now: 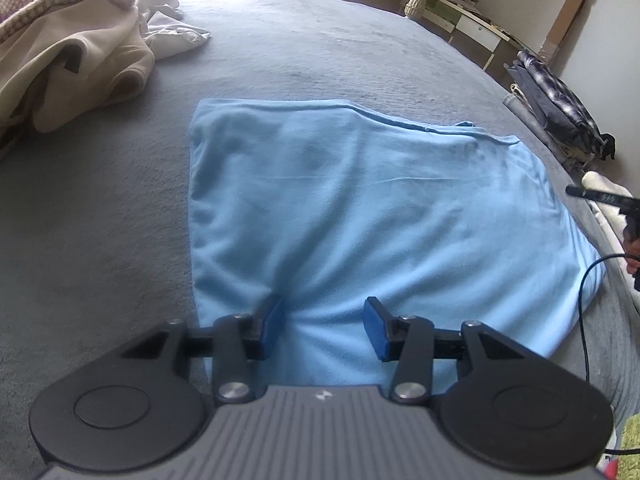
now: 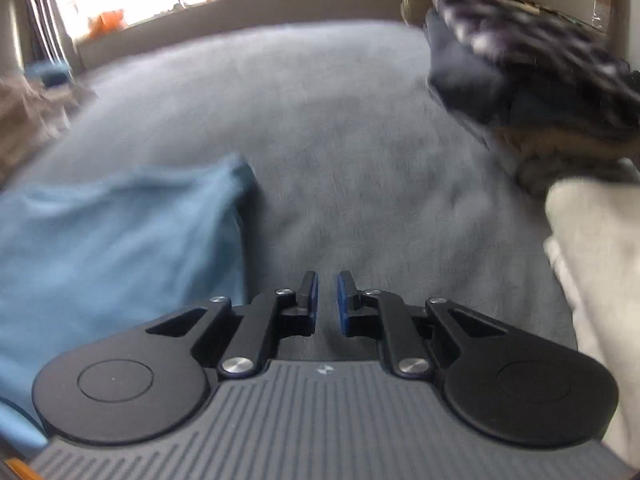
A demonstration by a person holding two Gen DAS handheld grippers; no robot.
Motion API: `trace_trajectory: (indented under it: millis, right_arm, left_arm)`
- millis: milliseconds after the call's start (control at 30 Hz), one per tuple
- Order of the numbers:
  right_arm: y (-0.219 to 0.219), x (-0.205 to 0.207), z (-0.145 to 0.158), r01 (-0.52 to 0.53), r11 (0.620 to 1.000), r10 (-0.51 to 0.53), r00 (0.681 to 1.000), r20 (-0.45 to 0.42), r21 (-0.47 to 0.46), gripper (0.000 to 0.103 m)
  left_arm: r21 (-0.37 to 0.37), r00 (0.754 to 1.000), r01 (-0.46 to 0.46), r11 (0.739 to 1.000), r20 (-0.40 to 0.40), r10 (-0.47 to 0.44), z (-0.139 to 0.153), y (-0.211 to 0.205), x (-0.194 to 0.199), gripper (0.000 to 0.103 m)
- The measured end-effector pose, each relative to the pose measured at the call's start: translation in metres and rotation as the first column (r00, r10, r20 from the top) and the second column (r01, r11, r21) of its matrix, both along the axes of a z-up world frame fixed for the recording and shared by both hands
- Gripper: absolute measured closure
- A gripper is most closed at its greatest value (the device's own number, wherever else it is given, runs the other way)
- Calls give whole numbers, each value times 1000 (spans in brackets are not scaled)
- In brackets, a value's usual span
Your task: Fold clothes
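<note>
The light blue garment [image 1: 360, 200] lies flat and partly folded on the grey bed [image 1: 100, 240], so the job looks to be between folds; the next move likely calls for pinching its near edge and carrying it toward the far edge. The left gripper [image 1: 324, 328] tilts down over that near edge, jaws half apart, pads pressing into puckered cloth without clamping it. The right gripper [image 2: 327, 300] hangs over bare bed just right of the garment, almost closed and empty.

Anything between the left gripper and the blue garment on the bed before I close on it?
Nothing visible. The left gripper sits directly on the blue garment, jaws apart with a bunched ridge of fabric between them. The beige clothes pile lies well off to the side.
</note>
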State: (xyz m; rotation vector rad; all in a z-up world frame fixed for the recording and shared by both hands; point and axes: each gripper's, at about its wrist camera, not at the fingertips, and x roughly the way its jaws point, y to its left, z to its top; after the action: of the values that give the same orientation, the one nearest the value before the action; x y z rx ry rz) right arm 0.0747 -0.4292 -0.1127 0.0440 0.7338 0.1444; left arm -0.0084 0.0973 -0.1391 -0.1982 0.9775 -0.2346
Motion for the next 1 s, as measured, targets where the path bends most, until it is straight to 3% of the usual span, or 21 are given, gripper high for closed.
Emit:
trace_trajectory:
  millis: [67,233,300,367,533,633,733,800,867,1000]
  right_arm:
    - [11,6,2,-61,997,61,998,8,47,93]
    - [14,42,-25,-5,996,9,999,-43,88,96]
    - [-8,53,-23,107,984,-105,994,-24,144,94]
    - [-19,52,-10,124,974,-131,991,21,190,94]
    - [23,42,5,-86,972,75,995,60,218,92]
    - [41,46,-4,-138,954,137,990,22,268,92]
    - [58,54,-20,-151,961,168,984,-53,231,92]
    - [64,61,-27,-138,973,156,984,-91,183,96]
    - [58,64,-28,-86,977,105,991,-87,195,97]
    - [42,57,-23,8,980,7,997,-75,201,96]
  left_arm:
    - [1,1000,0,1000,-1,0,0,0,0,57]
    - [18,1000,14,1000,3,-14,0,-2,-2,57]
    - [11,1000,7,1000,3,-7,0,-1,-2,56]
    - [4,1000,-5,1000,0,5,1,0,-2,56]
    - [61,995,5,998,96,-11,22,-6,-5,55]
    - [84,987,63,994,143,-75,29,-15,7,52]
    - [115,982,83,990,161,-101,20,-22,36,52]
    - [130,984,42,991,165,-64,9,-17,59,52]
    - [127,985,-20,992,173,-3,-1,-2,84,55]
    - [9,977,-118,993,179,114,3,34,118,57]
